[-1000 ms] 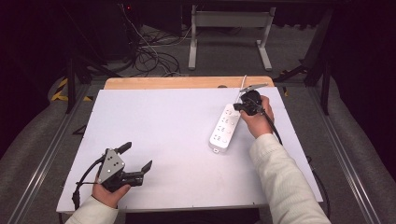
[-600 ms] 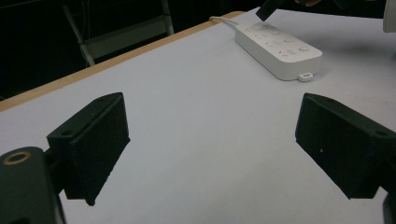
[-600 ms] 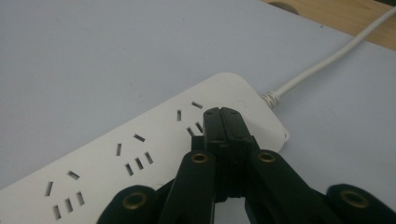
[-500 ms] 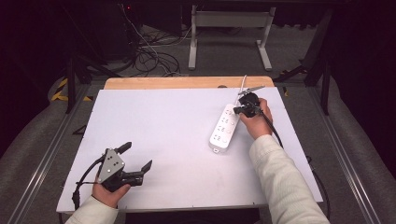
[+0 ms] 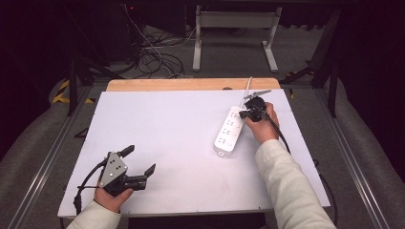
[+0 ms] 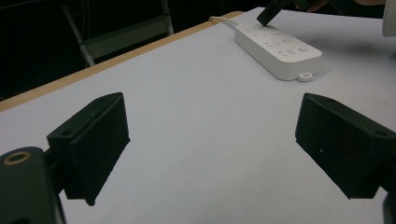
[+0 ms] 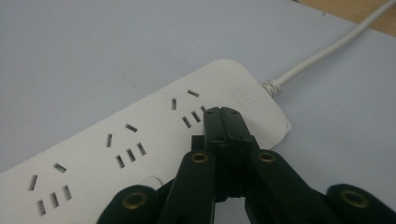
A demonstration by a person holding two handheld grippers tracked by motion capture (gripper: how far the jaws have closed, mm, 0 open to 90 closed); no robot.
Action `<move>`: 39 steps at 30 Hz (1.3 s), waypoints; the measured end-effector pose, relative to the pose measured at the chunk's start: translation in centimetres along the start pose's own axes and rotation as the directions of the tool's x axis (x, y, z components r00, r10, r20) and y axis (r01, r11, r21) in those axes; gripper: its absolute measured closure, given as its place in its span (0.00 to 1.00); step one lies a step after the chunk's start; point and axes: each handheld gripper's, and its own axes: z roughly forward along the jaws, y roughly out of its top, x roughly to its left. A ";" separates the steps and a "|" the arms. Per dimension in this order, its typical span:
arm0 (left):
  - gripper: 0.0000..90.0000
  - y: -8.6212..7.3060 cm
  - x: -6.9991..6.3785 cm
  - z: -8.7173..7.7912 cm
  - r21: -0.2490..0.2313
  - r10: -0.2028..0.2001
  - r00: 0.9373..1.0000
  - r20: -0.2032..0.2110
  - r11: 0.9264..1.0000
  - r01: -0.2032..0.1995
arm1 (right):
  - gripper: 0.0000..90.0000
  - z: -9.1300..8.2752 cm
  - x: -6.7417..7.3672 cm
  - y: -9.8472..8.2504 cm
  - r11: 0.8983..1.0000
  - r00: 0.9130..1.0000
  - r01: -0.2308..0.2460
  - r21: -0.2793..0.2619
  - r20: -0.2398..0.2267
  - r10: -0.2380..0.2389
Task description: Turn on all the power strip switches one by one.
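Evenly lit white worktop [image 5: 181, 138], dark murky surroundings, soft faint shadows, no glare, close views slightly soft.

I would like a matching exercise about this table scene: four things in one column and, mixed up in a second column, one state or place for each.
Things
1. left gripper
2. right gripper
3. power strip
4. white cable

States or places
A. fingers shut, tips over the strip's cable end
B. runs from the strip toward the wooden edge
C. fingers open, nothing between them
D. lies flat on the white table top, sockets facing up

Pairs: 1-C, 2-A, 3-D, 4-B
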 end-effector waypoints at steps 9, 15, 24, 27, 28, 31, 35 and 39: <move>0.11 0.0 0.0 0.0 0.000 0.002 1.000 0.002 1.000 -0.002 | 1.00 0.1 0.1 0.0 1.000 1.000 0.005 0.005 0.008 -0.005; 0.11 0.0 0.0 0.0 -0.001 0.000 1.000 0.002 1.000 0.000 | 1.00 0.2 0.3 0.0 1.000 1.000 0.007 0.016 0.021 -0.008; 0.11 0.0 -0.1 -0.1 -0.003 0.004 1.000 0.002 1.000 -0.004 | 1.00 -0.1 0.0 -0.1 0.999 1.000 -0.010 0.039 0.002 0.010; 0.11 0.0 -0.1 0.0 -0.002 0.003 1.000 0.001 1.000 -0.003 | 1.00 0.0 0.0 0.0 0.999 1.000 -0.008 0.038 0.002 0.007; 0.11 0.0 -0.1 0.0 -0.002 0.002 1.000 0.002 1.000 -0.002 | 1.00 0.0 0.0 -0.1 0.999 1.000 -0.008 0.038 0.001 0.008; 0.11 0.0 -0.1 0.0 -0.003 0.004 1.000 0.001 1.000 -0.004 | 1.00 0.0 -0.1 0.0 0.999 1.000 -0.007 0.038 -0.001 0.007; 0.11 0.0 -0.1 0.0 -0.002 0.004 1.000 0.001 1.000 -0.004 | 1.00 0.2 0.2 0.1 0.999 1.000 0.007 0.042 0.011 -0.008; 0.11 0.0 0.0 0.0 -0.003 0.006 1.000 0.002 1.000 -0.006 | 1.00 0.1 0.0 0.0 0.999 1.000 -0.007 0.037 0.002 0.007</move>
